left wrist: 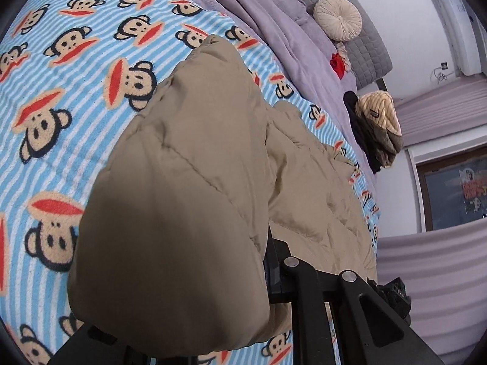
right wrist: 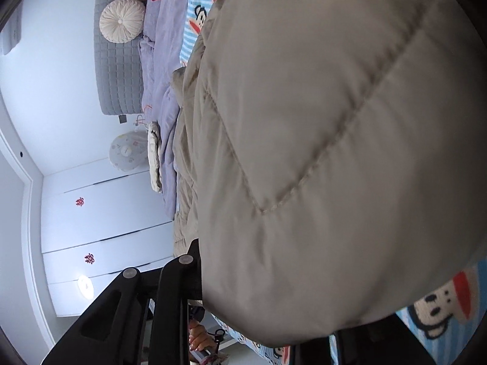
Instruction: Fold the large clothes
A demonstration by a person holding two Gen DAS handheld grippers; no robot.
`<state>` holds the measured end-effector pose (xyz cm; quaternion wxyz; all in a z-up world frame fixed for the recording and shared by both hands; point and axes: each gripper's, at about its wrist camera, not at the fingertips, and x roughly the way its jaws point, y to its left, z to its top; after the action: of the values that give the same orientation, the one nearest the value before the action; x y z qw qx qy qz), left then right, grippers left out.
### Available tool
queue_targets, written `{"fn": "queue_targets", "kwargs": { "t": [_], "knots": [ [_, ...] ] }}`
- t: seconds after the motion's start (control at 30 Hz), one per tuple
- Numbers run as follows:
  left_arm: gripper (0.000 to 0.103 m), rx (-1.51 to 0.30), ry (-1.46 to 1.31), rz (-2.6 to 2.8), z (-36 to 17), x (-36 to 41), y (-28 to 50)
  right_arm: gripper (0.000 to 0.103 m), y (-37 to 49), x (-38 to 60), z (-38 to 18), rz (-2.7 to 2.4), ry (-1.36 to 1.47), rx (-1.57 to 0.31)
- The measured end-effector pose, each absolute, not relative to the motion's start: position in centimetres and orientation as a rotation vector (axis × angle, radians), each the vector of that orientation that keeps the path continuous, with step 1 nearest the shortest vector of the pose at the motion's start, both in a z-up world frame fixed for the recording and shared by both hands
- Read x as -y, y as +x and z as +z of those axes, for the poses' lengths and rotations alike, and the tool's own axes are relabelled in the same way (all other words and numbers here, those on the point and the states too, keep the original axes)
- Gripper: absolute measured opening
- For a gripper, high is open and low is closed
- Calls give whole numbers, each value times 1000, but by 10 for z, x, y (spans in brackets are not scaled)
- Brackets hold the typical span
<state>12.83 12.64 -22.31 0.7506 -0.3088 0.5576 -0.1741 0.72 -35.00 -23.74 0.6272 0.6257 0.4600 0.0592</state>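
The puffy tan coat (left wrist: 188,182) lies on a bed, on a fuzzy blue striped blanket (left wrist: 76,97) with monkey faces all over it. The coat is soft and thick, with stitched lines that make fat pillow shapes.

The left gripper (left wrist: 268,273) is clamped on a fold of the coat. The fold bulges up right in front of it and hides the tips. The rest of the coat runs away from it, toward the far right edge of the bed, so its long way goes from near to far.

The right gripper (right wrist: 201,273) is also clamped on the coat. The puffy cloth fills almost the whole right wrist view and hangs over the black fingers. I cannot see the tips there either.

Both grippers hold the near end, and both look just as close to it. I think the next move is to carry this end over the far part of the coat, away from the person.

Far off sit a round cream pillow (left wrist: 338,18), a purple cover (left wrist: 258,9) and a pile of other clothes (left wrist: 377,124).
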Motion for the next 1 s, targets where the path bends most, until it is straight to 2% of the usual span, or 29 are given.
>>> {"fn": "queue_targets", "kwargs": {
  "t": [0.33, 0.5, 0.53, 0.6, 0.73, 0.77, 0.97, 1.0],
  "knots": [
    [19, -1416, -635, -392, -238, -164, 19, 27, -98, 338, -238, 112, 1505, -1180],
    [20, -1476, -604, -332, -259, -165, 1, 28, -117, 326, -258, 46, 1520, -1223],
    [21, -1490, -592, -315, -263, -163, 2, 32, -116, 328, -263, 34, 1519, -1230],
    [30, -1508, -553, -280, -264, -162, 1, 41, -110, 326, -268, -6, 1497, -1273],
    [31, -1491, -497, -284, -244, -171, -2, 66, -112, 333, -252, -21, 1420, -1313],
    [31, -1492, -482, -283, -239, -175, -3, 67, -117, 339, -245, -38, 1397, -1312],
    [30, -1473, -320, -244, -204, -202, -4, 66, -162, 399, -210, -314, 1330, -1186],
    [30, -1454, -307, -215, -197, -209, -1, 56, -166, 409, -204, -343, 1322, -1152]
  ]
}}
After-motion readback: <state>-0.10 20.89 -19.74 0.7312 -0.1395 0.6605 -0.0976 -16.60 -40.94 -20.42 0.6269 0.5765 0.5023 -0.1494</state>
